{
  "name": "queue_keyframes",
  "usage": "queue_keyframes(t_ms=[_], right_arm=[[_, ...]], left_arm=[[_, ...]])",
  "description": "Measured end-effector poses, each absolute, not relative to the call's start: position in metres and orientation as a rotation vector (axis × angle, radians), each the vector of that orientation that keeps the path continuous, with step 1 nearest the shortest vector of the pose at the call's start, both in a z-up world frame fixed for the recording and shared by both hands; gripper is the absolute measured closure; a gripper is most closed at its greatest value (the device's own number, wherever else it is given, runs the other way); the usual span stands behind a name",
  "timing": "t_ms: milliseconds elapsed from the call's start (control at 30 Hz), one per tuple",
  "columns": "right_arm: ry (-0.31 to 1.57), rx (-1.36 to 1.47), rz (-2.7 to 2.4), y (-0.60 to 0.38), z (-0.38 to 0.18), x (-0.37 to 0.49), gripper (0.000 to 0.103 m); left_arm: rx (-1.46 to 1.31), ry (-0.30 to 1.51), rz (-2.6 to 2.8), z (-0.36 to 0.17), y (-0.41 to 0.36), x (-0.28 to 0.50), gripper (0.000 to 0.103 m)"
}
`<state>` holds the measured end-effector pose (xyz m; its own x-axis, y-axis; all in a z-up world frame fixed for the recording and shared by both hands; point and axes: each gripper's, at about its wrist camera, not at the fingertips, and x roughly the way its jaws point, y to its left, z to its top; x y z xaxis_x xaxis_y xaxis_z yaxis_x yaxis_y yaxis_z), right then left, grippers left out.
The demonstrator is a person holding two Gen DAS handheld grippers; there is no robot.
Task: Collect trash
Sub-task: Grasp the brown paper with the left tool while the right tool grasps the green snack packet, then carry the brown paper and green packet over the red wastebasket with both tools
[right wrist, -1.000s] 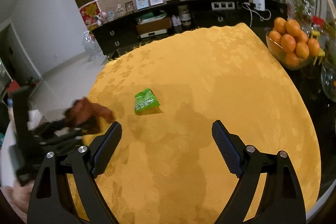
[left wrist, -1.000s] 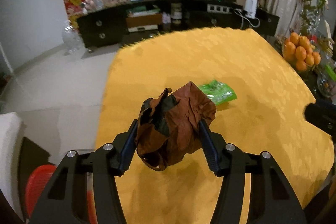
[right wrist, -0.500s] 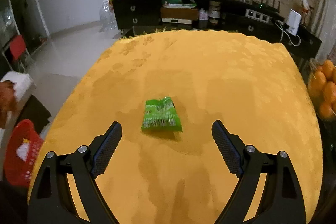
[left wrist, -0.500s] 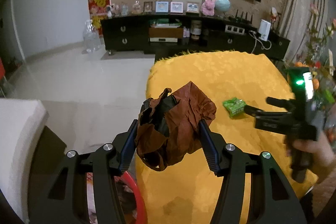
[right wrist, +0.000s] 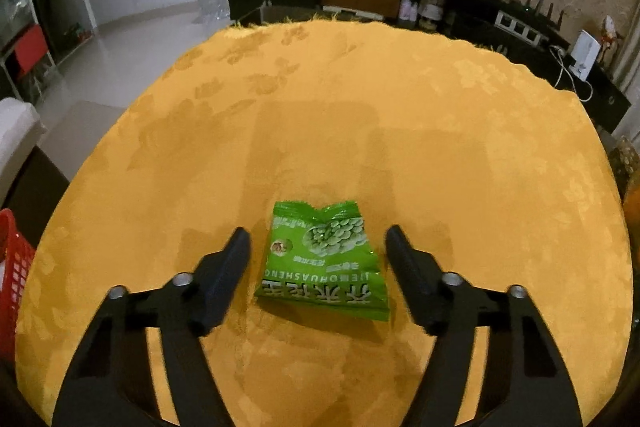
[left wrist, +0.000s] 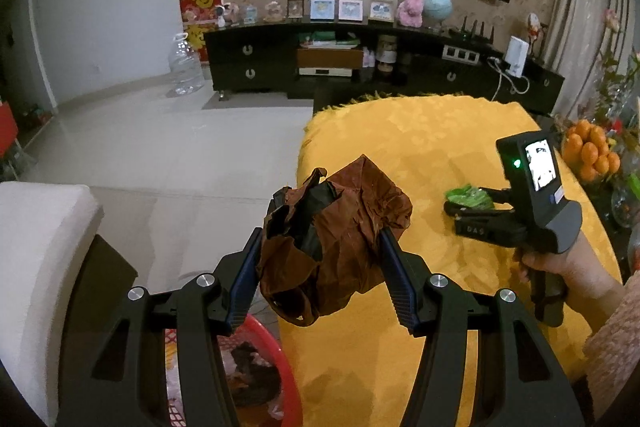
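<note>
My left gripper (left wrist: 320, 267) is shut on a crumpled brown paper bag (left wrist: 340, 243) and holds it in the air past the table's left edge, above a red basket (left wrist: 276, 379) on the floor that holds some trash. A green snack packet (right wrist: 326, 259) lies flat on the yellow tablecloth (right wrist: 400, 107). My right gripper (right wrist: 318, 247) is open, low over the table, with a finger on each side of the packet. In the left wrist view the right gripper's fingers (left wrist: 476, 215) sit at the green packet (left wrist: 470, 197).
The red basket's edge (right wrist: 12, 267) shows left of the table. A white chair (left wrist: 36, 251) stands beside the basket. A bowl of oranges (left wrist: 592, 155) and glassware sit at the table's right side. A dark cabinet (left wrist: 360, 67) runs along the far wall.
My left gripper carried the brown bag left, off the table and over the red basket. My right gripper moved forward and down until its fingers straddle the green packet.
</note>
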<state>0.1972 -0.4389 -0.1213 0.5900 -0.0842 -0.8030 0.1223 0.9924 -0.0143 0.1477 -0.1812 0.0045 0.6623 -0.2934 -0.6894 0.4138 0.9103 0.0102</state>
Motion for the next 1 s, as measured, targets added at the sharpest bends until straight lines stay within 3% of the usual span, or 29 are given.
queue_keyframes(t_ms=[67, 167, 1000], right_arm=[[0.936, 0.078, -0.115, -0.441, -0.12, 0.196, 0.053], [0.939, 0.105, -0.105, -0.439, -0.12, 0.194, 0.054], [0.703, 0.037, -0.075, -0.365, -0.01, 0.111, 0.055]], left_arm=[[0.183, 0.742, -0.393, 0.004, -0.18, 0.147, 0.049], [0.197, 0.737, -0.381, 0.003, -0.178, 0.145, 0.049], [0.093, 0.636, -0.29, 0.034, -0.121, 0.126, 0.049]])
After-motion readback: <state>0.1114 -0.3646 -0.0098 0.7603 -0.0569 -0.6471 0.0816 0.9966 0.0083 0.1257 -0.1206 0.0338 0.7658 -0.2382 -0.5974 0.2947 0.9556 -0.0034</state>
